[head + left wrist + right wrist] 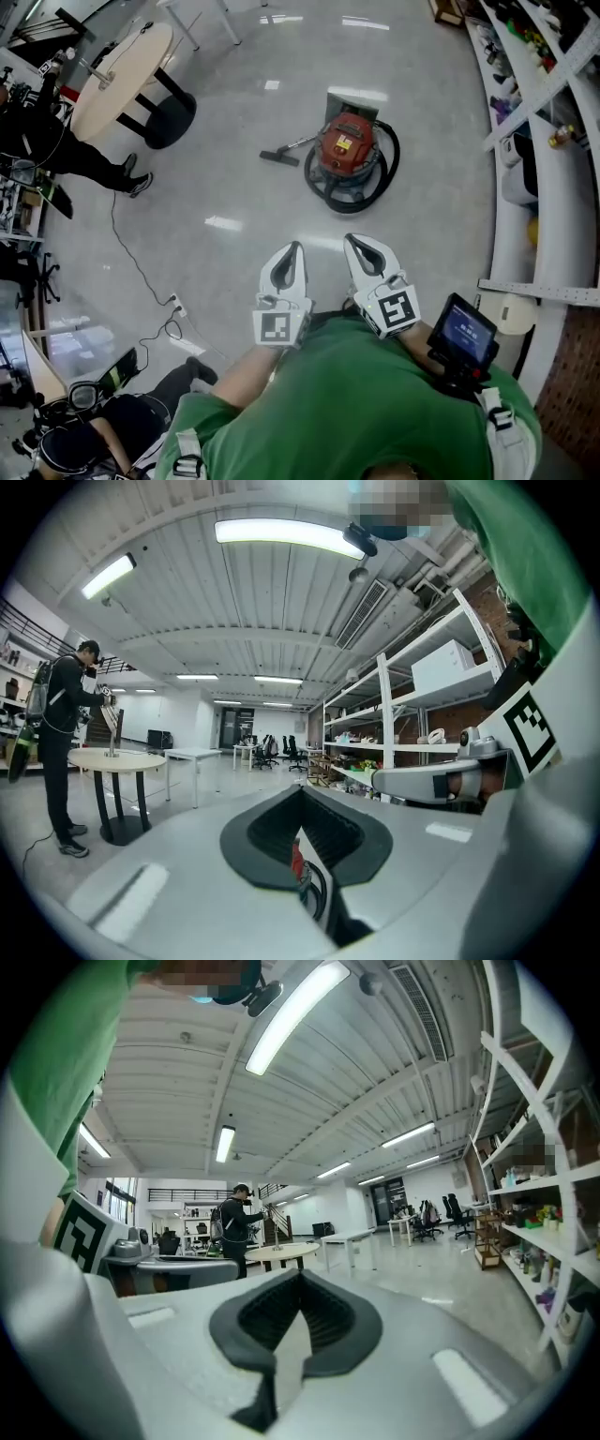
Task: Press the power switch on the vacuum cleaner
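Because the red vacuum cleaner (347,150) stands on the floor well ahead of both tongs, the likeliest slip is a badly aimed reach. Its power switch is too small to pick out, so a tip could land on the lid or the label instead. A hard push might also slide the body across the smooth floor.

Head view: the left tongs (292,246) and right tongs (352,239) sit side by side on the near side of the vacuum cleaner. Each is pinched to a narrow point and holds nothing. A black hose (386,173) coils around the vacuum cleaner, and its nozzle (278,157) lies just to its left. A foot could catch on either when stepping in. Further left of the vacuum cleaner, a thin cable (131,258) trails over the pale, glossy floor (234,197), which may be slippery. A round desk (122,66) with a person (56,155) beside it stands far to the left of the vacuum cleaner. White shelves (544,141) run along its right.

Left gripper view: the tips meet. The vacuum cleaner shows as a red sliver, with some hose, through the slot below them. The room is a large open workshop under strip lights.

Right gripper view: the tips meet and hold nothing. Only bare floor shows through the slot, and the vacuum cleaner is out of sight.
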The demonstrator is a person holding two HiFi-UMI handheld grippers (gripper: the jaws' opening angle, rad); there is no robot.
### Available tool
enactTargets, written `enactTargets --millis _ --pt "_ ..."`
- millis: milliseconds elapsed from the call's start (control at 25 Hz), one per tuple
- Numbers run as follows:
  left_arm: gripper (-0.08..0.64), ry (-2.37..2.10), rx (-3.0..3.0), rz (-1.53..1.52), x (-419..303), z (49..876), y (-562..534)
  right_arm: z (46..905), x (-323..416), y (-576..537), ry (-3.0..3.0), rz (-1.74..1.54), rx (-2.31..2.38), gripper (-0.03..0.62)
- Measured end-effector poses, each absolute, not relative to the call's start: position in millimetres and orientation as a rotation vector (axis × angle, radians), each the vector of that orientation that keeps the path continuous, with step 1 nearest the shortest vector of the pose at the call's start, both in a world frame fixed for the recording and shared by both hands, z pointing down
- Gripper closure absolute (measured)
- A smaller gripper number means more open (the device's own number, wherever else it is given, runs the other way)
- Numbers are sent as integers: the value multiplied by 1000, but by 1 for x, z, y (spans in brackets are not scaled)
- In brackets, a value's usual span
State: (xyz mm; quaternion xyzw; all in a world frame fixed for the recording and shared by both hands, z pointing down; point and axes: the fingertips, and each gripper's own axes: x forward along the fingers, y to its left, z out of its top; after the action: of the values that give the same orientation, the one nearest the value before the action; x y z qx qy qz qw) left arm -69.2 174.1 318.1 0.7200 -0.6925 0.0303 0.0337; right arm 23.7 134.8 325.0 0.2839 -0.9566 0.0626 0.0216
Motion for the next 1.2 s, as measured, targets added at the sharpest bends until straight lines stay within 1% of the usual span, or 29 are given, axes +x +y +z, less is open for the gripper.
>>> enactTargets --millis 280,640,960,1200 --pt "552 -2103 2234 101 -54 316 114 322 48 74 -2929 188 955 589" --pt "552 -2046 2295 140 -44 318 61 325 63 32 -2893 225 1059 589" --pt "552 -1987 2334 102 -69 326 5 329 44 -18 -2845 194 1137 589" --pt "552 -1924 2358 79 -100 331 -43 332 16 -64 -2797 178 1182 589"
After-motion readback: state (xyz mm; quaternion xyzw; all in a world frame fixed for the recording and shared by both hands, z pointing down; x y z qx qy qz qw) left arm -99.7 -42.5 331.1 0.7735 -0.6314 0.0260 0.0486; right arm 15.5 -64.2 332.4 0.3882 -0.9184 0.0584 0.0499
